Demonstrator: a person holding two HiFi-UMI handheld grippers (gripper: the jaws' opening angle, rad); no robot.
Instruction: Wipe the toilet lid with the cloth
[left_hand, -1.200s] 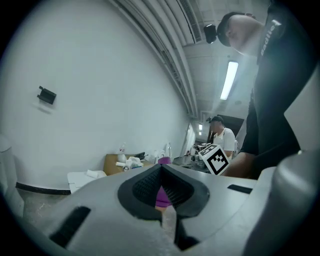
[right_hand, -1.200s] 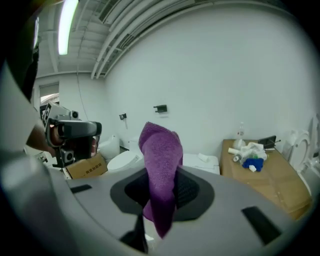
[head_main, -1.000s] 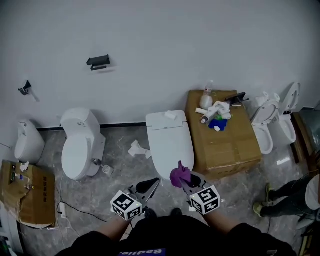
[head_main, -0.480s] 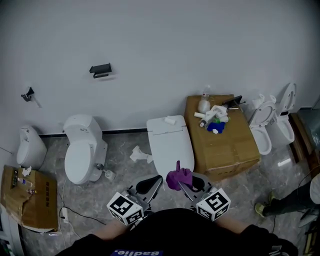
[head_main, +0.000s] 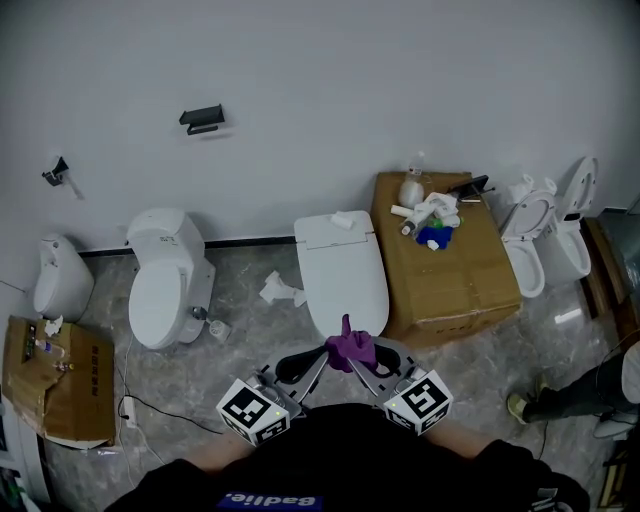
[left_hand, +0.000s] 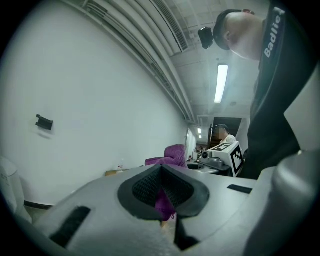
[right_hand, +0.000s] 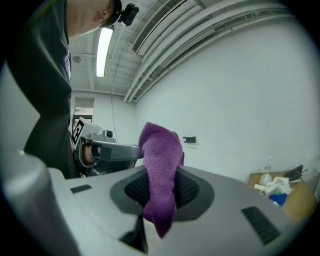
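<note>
A white toilet with its lid (head_main: 340, 275) shut stands against the wall, straight ahead of me. My right gripper (head_main: 357, 360) is shut on a purple cloth (head_main: 350, 346), held up in the air in front of the lid's near end. In the right gripper view the cloth (right_hand: 160, 155) sticks up from between the closed jaws of that gripper (right_hand: 161, 192) and hangs a little below them. My left gripper (head_main: 320, 361) is shut with nothing in it, its tip close beside the cloth. The left gripper view shows the cloth (left_hand: 174, 154) just beyond the closed left gripper (left_hand: 162, 192).
A cardboard box (head_main: 445, 270) right of the toilet carries bottles and rags (head_main: 430, 218). Other toilets stand at the left (head_main: 165, 290) and at the far right (head_main: 540, 245). Crumpled paper (head_main: 280, 293) lies on the floor. A person's leg (head_main: 575, 392) shows at the right edge.
Both grippers have risen and drawn closer together. The purple cloth, still in the right gripper, now sits right beside the left gripper's tip.
</note>
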